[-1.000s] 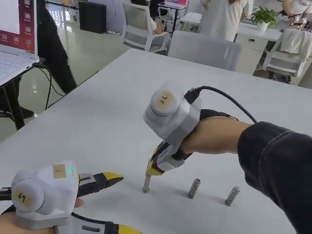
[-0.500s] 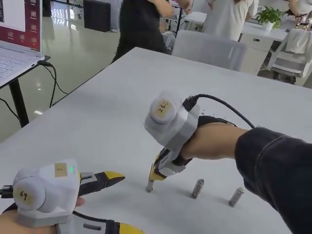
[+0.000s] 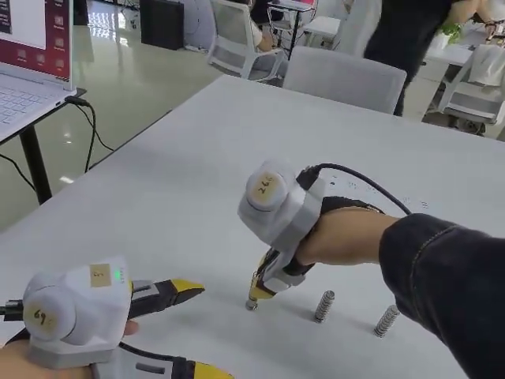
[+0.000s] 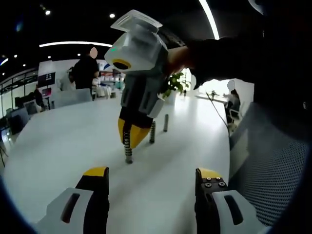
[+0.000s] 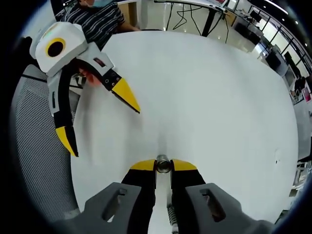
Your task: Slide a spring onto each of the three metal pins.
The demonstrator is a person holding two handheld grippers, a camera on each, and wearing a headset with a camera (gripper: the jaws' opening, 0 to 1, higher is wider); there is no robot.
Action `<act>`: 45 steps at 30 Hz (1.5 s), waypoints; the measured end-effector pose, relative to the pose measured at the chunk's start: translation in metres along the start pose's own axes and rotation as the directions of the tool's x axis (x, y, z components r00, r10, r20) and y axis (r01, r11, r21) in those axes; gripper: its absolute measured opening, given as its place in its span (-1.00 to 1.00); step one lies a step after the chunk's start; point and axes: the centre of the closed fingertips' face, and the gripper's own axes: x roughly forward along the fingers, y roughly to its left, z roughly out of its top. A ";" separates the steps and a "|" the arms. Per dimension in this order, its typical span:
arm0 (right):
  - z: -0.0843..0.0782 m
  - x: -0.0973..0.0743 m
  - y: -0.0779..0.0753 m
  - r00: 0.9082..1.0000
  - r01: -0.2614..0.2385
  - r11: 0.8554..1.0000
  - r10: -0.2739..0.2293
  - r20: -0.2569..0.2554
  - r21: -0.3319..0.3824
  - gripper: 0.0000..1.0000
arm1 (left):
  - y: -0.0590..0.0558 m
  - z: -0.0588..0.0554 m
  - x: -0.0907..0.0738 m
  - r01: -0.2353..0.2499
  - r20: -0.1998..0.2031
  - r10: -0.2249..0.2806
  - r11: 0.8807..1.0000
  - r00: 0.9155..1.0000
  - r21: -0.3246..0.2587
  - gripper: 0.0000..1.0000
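Observation:
My right gripper (image 3: 259,290) points down at the white table (image 3: 181,181), shut on a spring (image 4: 127,141) that sits on the nearest metal pin (image 3: 251,304). From the right gripper view the pin's top (image 5: 162,163) shows between the closed yellow jaws. Two more pins, each wearing a spring, stand upright to the right (image 3: 324,305) (image 3: 386,320); from the left gripper view they line up behind (image 4: 152,131) (image 4: 165,123). My left gripper (image 3: 197,330) rests low at the near left, open and holding nothing, its tips aimed at the pin.
A laptop (image 3: 28,55) sits on a side desk at far left. Grey chairs (image 3: 343,79) stand at the table's far edge, and a person (image 3: 410,31) walks behind them. A cable (image 3: 371,185) trails from the right gripper.
My right gripper has sunk lower over the pin, its jaws now close to the table. The left gripper has stayed put. A person in the background has walked to the right.

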 end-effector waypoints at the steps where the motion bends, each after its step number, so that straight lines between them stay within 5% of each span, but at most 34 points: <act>1: 0.000 0.001 0.000 1.000 -0.001 1.000 0.001 -0.001 0.003 -0.83 | 0.000 0.000 0.000 -0.001 0.000 0.001 1.000 1.000 0.000 0.35; 30: -0.006 0.020 -0.003 1.000 -0.004 0.999 0.005 -0.030 0.033 -0.72 | 0.003 -0.004 -0.005 -0.010 -0.006 0.010 1.000 1.000 -0.006 0.33; 45: -0.016 0.000 -0.013 0.999 0.039 0.997 -0.040 0.014 0.060 -0.47 | 0.003 -0.001 -0.006 -0.017 -0.006 0.017 1.000 1.000 0.001 0.35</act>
